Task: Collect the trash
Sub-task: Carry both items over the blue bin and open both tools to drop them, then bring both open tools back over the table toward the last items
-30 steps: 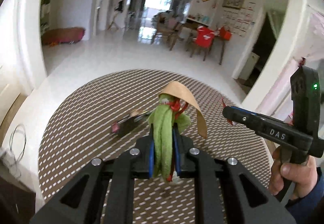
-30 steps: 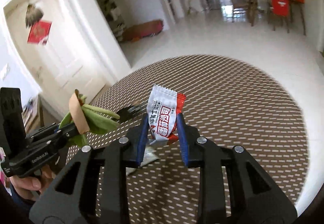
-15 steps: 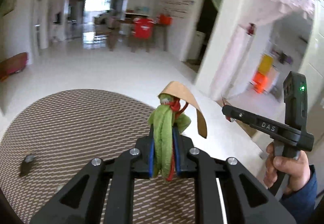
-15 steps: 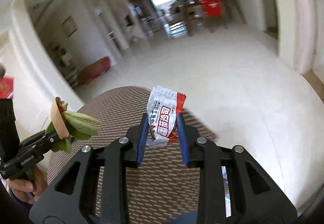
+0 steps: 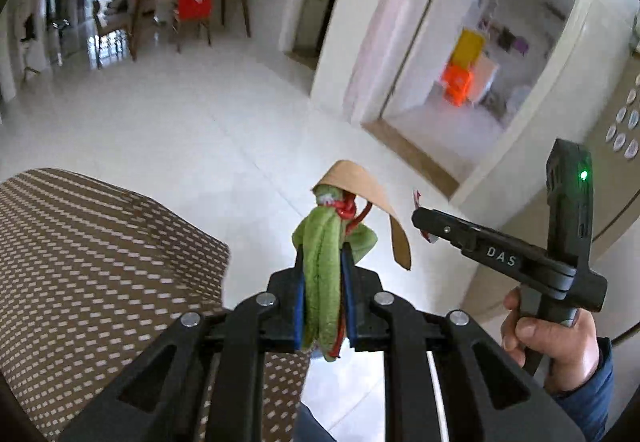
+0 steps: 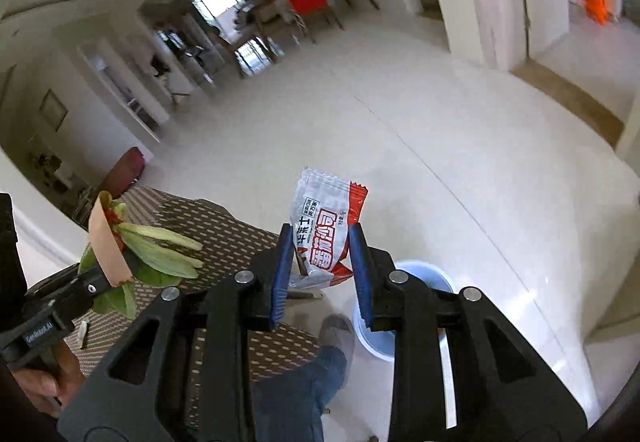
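Carry step, both loads lifted off the patterned worktop (image 5: 100, 262). Left gripper (image 5: 322, 294) fingers pinching a bundle of wilted greens (image 5: 322, 274) tied in red, with a tan strip (image 5: 372, 202) trailing. Right gripper (image 6: 320, 266) fingers clamped on a red-and-white snack wrapper (image 6: 324, 226). Blue bin (image 6: 416, 278) on the floor, partly hidden below the right fingers. Next, probably: lowering over the bin mouth, spreading fingers to drop.

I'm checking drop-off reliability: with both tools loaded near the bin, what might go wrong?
The wrapper sits loosely between the right tool's pads and may slip out before it is over the blue bin, which is mostly hidden. The greens in the left tool trail a loose brown strip that might snag or land on the floor.
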`<state>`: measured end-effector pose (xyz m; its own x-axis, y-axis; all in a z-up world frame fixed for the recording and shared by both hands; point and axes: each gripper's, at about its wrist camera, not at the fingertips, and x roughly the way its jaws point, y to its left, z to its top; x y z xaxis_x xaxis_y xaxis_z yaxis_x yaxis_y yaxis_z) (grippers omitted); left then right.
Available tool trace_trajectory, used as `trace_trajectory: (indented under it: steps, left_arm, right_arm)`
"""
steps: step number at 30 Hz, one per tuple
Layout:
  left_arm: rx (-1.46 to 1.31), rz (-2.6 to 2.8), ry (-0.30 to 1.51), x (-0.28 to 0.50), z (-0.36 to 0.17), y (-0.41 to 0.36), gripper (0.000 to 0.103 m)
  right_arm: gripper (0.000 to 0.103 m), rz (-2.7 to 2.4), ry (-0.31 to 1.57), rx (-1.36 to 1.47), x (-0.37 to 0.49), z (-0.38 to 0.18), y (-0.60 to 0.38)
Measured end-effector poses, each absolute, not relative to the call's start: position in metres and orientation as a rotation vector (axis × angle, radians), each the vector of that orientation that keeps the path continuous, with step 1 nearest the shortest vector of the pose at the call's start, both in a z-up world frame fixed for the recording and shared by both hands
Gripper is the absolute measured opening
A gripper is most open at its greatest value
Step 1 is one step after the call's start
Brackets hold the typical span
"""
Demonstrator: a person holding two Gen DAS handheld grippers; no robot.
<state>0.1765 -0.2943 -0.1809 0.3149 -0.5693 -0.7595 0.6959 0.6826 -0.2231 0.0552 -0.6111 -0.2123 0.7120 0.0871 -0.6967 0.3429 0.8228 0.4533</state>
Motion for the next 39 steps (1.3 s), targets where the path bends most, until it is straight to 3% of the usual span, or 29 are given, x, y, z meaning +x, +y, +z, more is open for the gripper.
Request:
trace_trajectory:
  steps: [9, 10, 11, 12, 13, 14, 15, 17, 22, 39]
  left_arm:
    - [0.217, -0.831, 1.120, 0.194, -0.256, -0.347, 0.015]
    - [0.221, -0.826, 1.132, 0.197, -0.262, -0.354, 0.016]
    - [0.224, -0.822, 1.143, 0.200, -0.265, -0.365, 0.023]
    - [0.231, -0.816, 1.165, 0.200, -0.275, -0.369, 0.041]
    - [0.237, -0.807, 1.182, 0.203, -0.281, -0.374, 0.055]
    - [0.242, -0.790, 1.192, 0.205, -0.286, -0.377, 0.080]
    - [0.243, -0.780, 1.193, 0.205, -0.291, -0.380, 0.084]
    - [0.251, -0.774, 1.204, 0.209, -0.295, -0.383, 0.085]
    - [0.231, -0.771, 1.188, 0.215, -0.292, -0.376, 0.088]
    - [0.158, -0.804, 0.983, 0.187, -0.189, -0.315, 0.090]
  right_arm:
    - [0.031, -0.167, 0.844, 0.687, 0.074, -0.248, -0.635]
    - [0.035, -0.168, 0.847, 0.695, 0.074, -0.250, -0.636]
    - [0.045, -0.176, 0.850, 0.712, 0.079, -0.254, -0.636]
    - [0.068, -0.191, 0.849, 0.725, 0.083, -0.255, -0.639]
    - [0.074, -0.206, 0.846, 0.736, 0.075, -0.257, -0.635]
    - [0.074, -0.215, 0.850, 0.751, 0.069, -0.259, -0.634]
    - [0.078, -0.223, 0.854, 0.759, 0.067, -0.260, -0.636]
    - [0.088, -0.238, 0.844, 0.771, 0.060, -0.260, -0.641]
    - [0.097, -0.259, 0.837, 0.766, 0.060, -0.254, -0.643]
    - [0.097, -0.275, 0.758, 0.685, 0.061, -0.189, -0.611]
